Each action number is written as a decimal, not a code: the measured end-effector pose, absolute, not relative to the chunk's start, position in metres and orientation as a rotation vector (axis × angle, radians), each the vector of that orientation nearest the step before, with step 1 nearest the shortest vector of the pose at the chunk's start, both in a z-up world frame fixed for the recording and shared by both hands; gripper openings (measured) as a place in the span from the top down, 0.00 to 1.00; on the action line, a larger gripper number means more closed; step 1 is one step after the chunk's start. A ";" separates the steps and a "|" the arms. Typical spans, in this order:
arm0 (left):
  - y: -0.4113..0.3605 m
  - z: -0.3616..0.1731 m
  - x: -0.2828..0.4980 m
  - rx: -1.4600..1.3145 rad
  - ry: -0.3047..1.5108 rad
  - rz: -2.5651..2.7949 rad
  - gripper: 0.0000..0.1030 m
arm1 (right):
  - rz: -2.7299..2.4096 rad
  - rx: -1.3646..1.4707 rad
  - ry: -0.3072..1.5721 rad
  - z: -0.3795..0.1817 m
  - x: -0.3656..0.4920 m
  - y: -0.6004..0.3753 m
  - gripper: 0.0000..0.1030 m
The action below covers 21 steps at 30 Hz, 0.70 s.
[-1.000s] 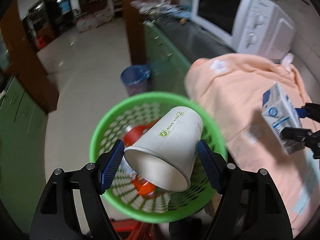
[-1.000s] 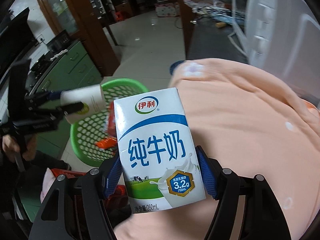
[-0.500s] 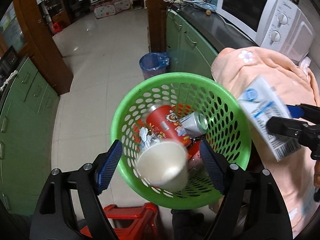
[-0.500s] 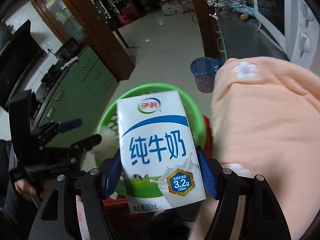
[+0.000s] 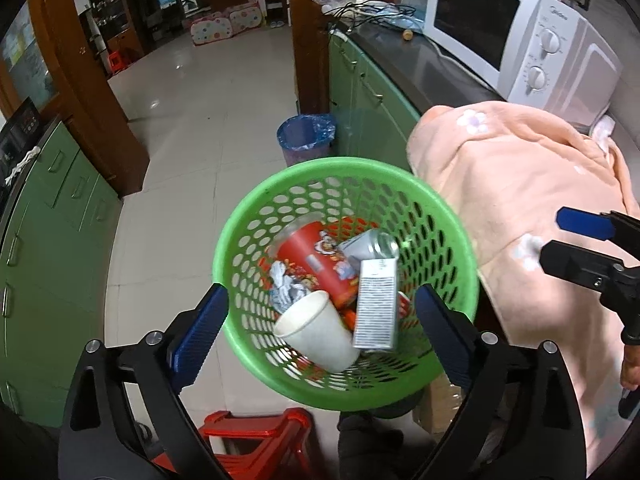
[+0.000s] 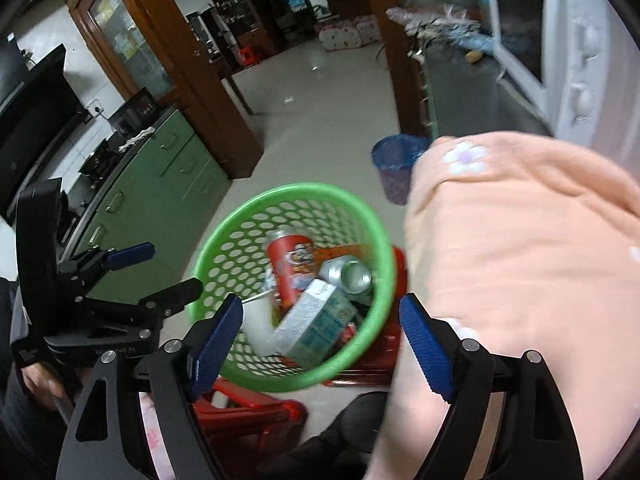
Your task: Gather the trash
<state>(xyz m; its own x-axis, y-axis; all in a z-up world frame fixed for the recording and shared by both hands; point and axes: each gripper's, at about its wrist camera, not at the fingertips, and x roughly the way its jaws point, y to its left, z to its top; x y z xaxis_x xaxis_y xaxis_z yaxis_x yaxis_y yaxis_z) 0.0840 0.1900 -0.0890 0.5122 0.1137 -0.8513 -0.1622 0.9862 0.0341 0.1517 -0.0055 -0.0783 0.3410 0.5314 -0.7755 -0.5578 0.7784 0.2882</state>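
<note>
Perforated green plastic basket [image 5: 452, 248] holds conical paper cup [image 5: 316, 330], boxy carton [image 5: 376, 304]

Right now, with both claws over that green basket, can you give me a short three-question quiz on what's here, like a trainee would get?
1. True or false: the left claw grips the paper cup.
2. Which lies in the green basket? A) milk carton B) banana C) glass bottle
3. Fill in: the cloth beside the basket is ___ coloured.

Key:
1. False. Both the left claw and the right claw have just been opening and are empty; the cup lies in the basket.
2. A
3. Peach
</note>
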 end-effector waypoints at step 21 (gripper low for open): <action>0.080 -0.042 0.067 0.037 0.919 0.010 0.05 | 0.312 0.071 0.954 -0.054 0.078 -0.138 0.14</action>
<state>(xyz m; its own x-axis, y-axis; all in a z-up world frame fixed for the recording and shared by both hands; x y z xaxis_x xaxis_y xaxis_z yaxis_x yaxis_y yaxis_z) 0.0668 0.0801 -0.0418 0.6068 0.0249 -0.7945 0.0069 0.9993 0.0366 0.0778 -0.1379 -0.0535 0.5377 0.2933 -0.7905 -0.2311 0.9529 0.1963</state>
